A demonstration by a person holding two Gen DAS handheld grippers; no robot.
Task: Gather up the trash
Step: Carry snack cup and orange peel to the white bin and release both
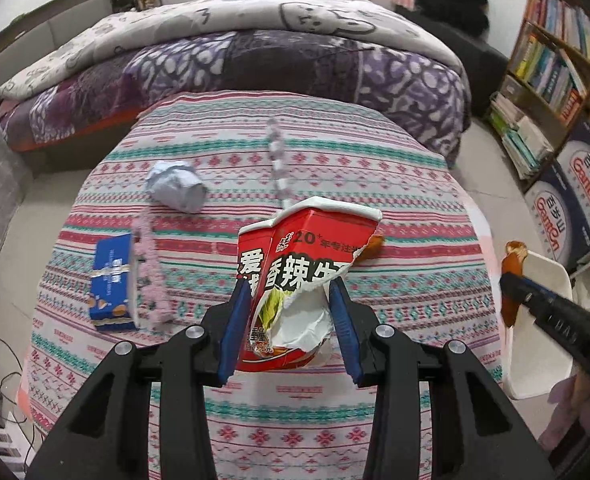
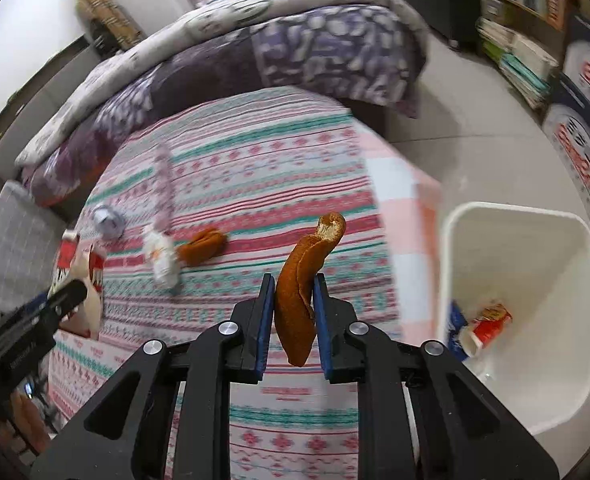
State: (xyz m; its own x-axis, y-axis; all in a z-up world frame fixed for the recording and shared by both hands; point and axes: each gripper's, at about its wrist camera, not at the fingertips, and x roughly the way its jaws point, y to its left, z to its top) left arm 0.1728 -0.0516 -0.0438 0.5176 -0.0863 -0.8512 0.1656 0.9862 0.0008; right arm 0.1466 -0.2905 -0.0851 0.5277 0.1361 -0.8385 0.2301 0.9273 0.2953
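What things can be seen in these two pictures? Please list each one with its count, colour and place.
noodle cup: one, red, torn, held in left gripper
bread piece: one, brown, held in right gripper
second bread piece: one, brown, on tablecloth
paper ball: one, pale blue-white, on tablecloth
box: one, blue, on tablecloth, left side
tablecloth: one, pink, green and white stripes, over table
bin: one, white, on floor right of table, trash inside
bed quilt: one, purple and grey, behind table
bookshelf: one, wooden, far right
left gripper: one, black with blue pads
right gripper: one, black with blue pads
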